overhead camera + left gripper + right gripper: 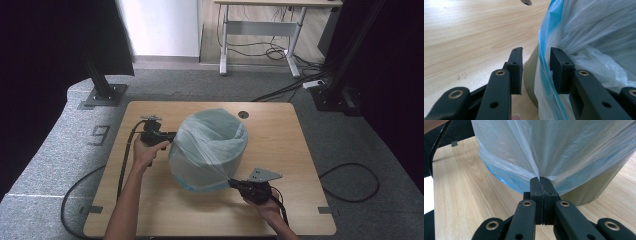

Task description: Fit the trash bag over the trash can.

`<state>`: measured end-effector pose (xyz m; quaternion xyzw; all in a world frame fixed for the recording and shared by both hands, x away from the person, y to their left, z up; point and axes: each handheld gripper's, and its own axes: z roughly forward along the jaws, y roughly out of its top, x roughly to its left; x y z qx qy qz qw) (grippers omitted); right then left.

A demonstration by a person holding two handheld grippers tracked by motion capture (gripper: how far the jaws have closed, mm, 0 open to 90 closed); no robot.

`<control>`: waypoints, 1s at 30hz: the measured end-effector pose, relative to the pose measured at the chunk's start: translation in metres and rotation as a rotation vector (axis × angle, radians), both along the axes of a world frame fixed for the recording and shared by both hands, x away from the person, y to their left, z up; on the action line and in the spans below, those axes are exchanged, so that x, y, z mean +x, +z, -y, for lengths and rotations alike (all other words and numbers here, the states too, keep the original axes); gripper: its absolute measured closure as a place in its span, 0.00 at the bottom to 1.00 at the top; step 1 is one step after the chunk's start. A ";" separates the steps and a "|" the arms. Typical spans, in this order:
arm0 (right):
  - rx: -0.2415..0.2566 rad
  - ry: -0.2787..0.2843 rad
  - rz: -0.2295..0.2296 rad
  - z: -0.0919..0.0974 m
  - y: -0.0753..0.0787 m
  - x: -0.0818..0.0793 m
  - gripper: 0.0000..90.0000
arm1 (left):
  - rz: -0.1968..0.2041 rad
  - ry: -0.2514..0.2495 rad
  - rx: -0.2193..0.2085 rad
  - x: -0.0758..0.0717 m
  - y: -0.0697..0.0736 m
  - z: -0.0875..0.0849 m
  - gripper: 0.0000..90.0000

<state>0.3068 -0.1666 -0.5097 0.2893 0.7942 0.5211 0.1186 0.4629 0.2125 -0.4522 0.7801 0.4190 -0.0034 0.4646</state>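
A round beige bin [210, 172] stands in the middle of the wooden table, lined with a thin translucent bag [212, 137] whose blue hem hangs down over the outside. My left gripper [170, 137] is at the bin's left side and open. In the left gripper view its jaws [536, 62] straddle the bin wall [530, 72] and the bag's blue hem [544, 67], and the pads stand clear of both. My right gripper [231, 183] is at the bin's near right, shut on a pinch of the bag film [534, 157], which it pulls taut and tent-like away from the bin [589, 192].
The wooden table [295, 150] has a round cable hole [243, 114] behind the bin. Black cables trail from both grippers over the table's near edge. Black frame posts [102, 85] stand on the grey carpet beyond the table, and a desk with loose cables is at the back.
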 end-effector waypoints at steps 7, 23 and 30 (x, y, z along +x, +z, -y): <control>0.027 -0.021 0.020 0.004 0.002 -0.004 0.71 | 0.091 0.076 0.049 -0.011 0.014 -0.006 0.44; 0.105 -0.082 0.090 0.025 0.016 -0.011 0.48 | 0.227 0.099 0.030 -0.041 0.052 -0.024 0.24; 0.135 -0.096 0.069 0.049 0.011 -0.006 0.41 | 0.242 0.029 0.013 -0.051 0.077 -0.019 0.23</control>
